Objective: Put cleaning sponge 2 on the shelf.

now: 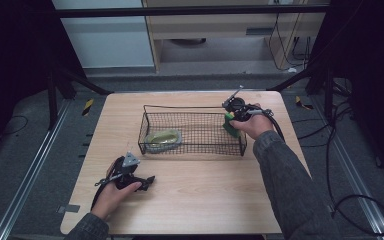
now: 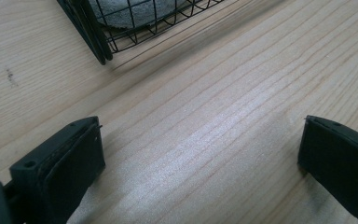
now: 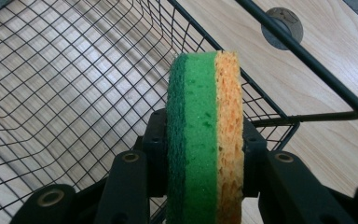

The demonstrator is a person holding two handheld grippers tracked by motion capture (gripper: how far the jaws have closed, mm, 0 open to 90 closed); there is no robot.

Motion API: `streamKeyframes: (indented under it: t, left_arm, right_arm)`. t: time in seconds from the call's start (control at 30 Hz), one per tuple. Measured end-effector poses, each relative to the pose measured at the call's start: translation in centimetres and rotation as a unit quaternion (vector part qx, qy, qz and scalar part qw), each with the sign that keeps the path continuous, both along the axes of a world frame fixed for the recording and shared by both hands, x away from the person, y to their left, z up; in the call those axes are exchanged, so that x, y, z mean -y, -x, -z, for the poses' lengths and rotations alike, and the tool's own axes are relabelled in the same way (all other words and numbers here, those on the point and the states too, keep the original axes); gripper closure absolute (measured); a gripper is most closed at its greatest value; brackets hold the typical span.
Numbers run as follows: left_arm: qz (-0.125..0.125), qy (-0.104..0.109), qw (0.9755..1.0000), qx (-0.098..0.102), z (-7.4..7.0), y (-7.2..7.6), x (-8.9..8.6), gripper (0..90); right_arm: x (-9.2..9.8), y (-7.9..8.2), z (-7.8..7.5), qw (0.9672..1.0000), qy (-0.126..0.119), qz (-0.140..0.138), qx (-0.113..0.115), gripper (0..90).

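Wooden table (image 1: 205, 190) | right tongs (image 3: 200, 154) pinch sponge (image 3: 205, 140) over basket (image 1: 192, 132) corner

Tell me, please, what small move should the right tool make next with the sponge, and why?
Probably lower it a little further into the wire basket, then open. The right tool is shut on the sponge, held on edge over the basket's corner, with open mesh floor below. The left tool rests open on the table.
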State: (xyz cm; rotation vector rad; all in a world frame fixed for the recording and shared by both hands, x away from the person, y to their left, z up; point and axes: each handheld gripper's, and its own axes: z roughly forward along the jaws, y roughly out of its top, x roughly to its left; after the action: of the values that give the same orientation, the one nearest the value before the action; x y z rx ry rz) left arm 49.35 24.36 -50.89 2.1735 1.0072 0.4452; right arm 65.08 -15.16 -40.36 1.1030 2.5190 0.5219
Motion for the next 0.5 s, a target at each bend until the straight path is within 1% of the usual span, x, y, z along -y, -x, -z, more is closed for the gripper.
streamKeyframes:
  t: [0.2, 0.37, 0.5]
  left_arm:
    - [0.000, 0.000, 1.0000, 0.000, 0.00, 0.00, 0.00, 0.0]
    - [0.000, 0.000, 1.0000, 0.000, 0.00, 0.00, 0.00, 0.0]
    - [0.000, 0.000, 1.0000, 0.000, 0.00, 0.00, 0.00, 0.0]
  right_arm:
    - [-0.46, -0.25, 0.57, 1.0000, 0.002, -0.001, 0.001, 64.5]
    - [-0.89, -0.30, 1.01, 0.9999, 0.011, -0.004, -0.001, 64.2]
    - [-0.94, -0.36, 1.07, 0.9999, 0.013, -0.005, -0.001, 63.4]
